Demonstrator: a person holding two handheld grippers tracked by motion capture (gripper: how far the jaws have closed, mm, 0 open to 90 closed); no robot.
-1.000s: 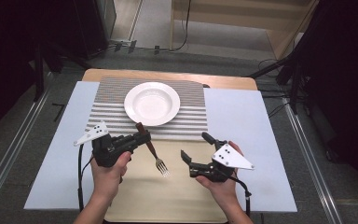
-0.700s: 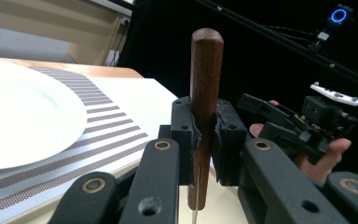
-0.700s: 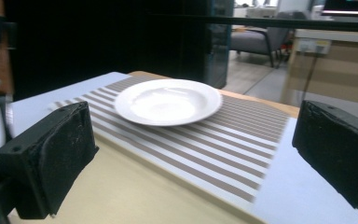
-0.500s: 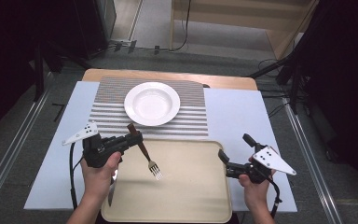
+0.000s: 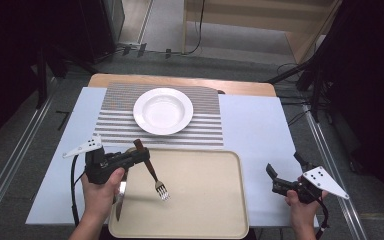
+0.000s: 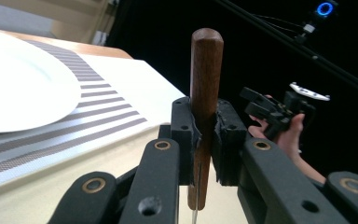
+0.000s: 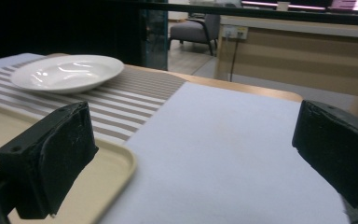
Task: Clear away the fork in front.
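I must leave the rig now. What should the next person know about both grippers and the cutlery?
Left gripper: shut on the wooden-handled metal fork, tines low over the beige plastic tray.
Right gripper: open, holding nothing, over the pale blue sheet right of the tray.
Metal knife: on the tray's left edge.
White round plate: on the striped mat.
Left: place fork, then knife.

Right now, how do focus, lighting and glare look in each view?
High view: even light on the tray, dark surroundings, sharp. Left gripper view: the fork handle is crisp, the plate soft and overexposed, the background black. Right gripper view: the near pads are blurred, and glare glints on the plate.
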